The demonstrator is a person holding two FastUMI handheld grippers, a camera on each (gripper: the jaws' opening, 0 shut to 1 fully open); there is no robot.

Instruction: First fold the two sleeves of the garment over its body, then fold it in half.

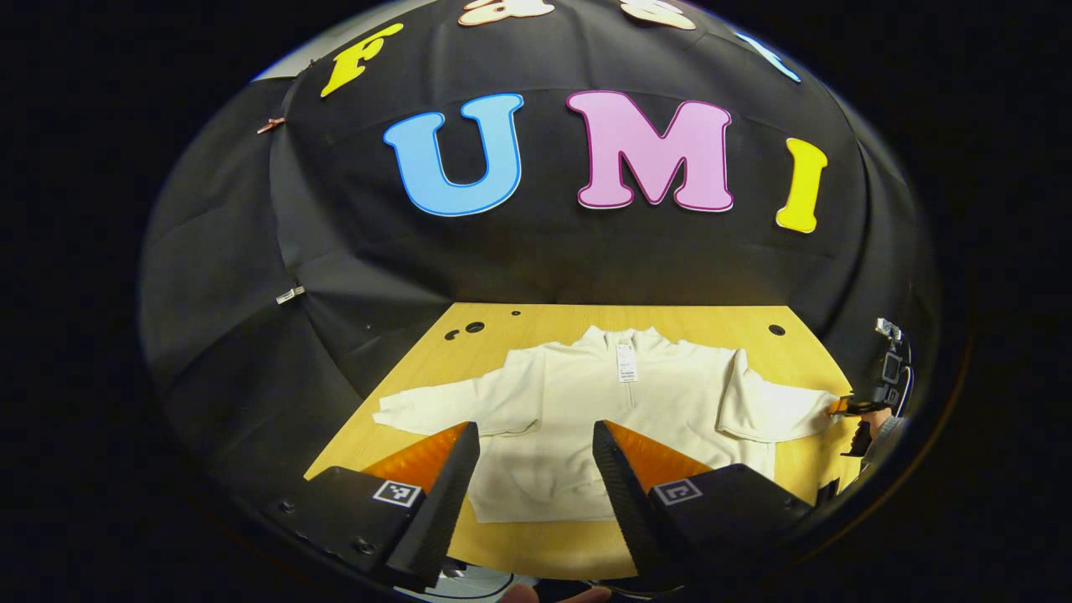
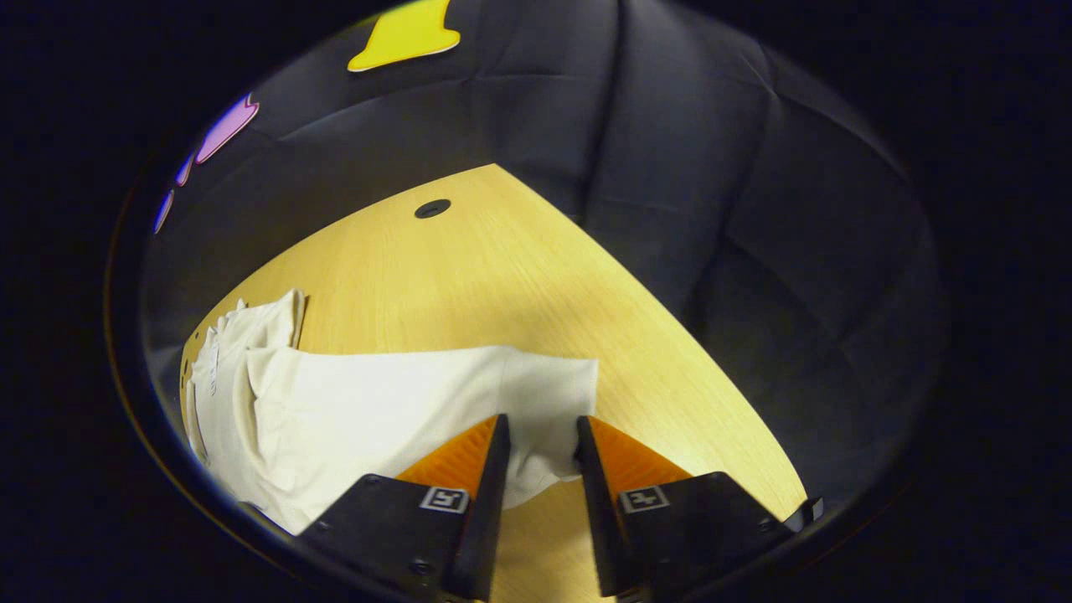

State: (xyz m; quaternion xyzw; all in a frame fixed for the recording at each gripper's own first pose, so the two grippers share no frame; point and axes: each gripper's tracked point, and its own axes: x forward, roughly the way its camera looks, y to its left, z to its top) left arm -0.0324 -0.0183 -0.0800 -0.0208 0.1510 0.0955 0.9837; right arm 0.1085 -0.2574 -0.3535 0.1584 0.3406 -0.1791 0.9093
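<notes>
A cream sweater [image 1: 569,394] lies flat, front up, on the wooden table [image 1: 712,322], collar toward the far wall and both sleeves spread out. My left gripper [image 1: 536,435] hovers open over the sweater's lower body, nothing between its fingers. The sleeve [image 1: 779,410] on the right of the left gripper view reaches out to my right gripper [image 1: 842,408] at its cuff. In the right gripper view that sleeve [image 2: 402,394] runs leftward to the body, and its cuff [image 2: 553,385] lies between the fingers of my right gripper [image 2: 540,431], which stands partly open around it.
The table [image 2: 502,268] has small round holes [image 1: 475,327] [image 2: 432,208] near its far edge. Black cloth walls close in behind and at both sides. A white tag [image 1: 626,363] hangs at the collar. A hand [image 1: 879,417] holds the right gripper by the table's right edge.
</notes>
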